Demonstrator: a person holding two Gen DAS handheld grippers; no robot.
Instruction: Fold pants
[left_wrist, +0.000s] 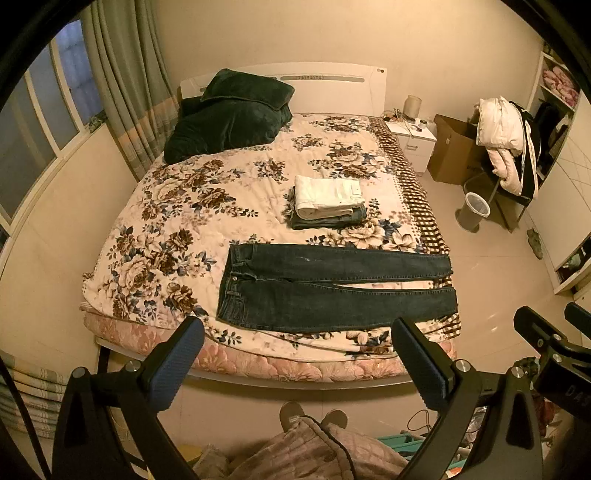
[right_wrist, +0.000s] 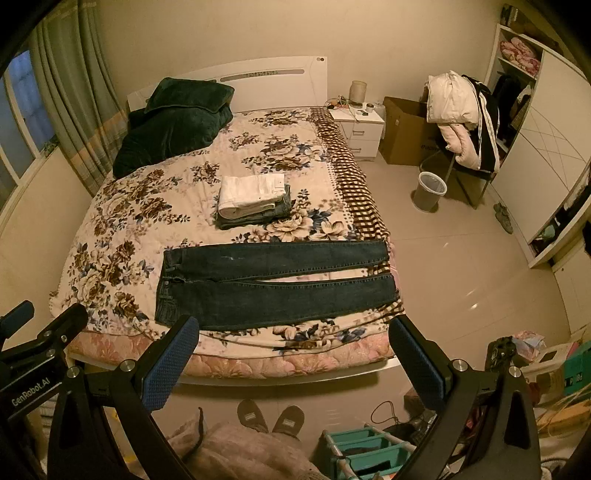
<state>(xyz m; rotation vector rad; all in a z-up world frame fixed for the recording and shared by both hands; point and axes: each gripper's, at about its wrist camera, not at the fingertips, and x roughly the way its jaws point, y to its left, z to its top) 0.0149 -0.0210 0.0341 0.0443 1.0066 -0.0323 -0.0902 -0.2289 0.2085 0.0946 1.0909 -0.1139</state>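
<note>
dark denim pants (left_wrist: 332, 288) lie flat on the quilted floral bed (left_wrist: 177, 229); both tongs gape wide, empty.

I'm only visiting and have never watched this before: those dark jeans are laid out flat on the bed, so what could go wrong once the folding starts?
The jeans have their leg ends at the bed's right edge, so a pull could slide them off. The folded stack lies just behind them; a wide fold might knock it. Both grippers, left and right, hang open above the bed and must pinch denim only, not the floral quilt.
</note>
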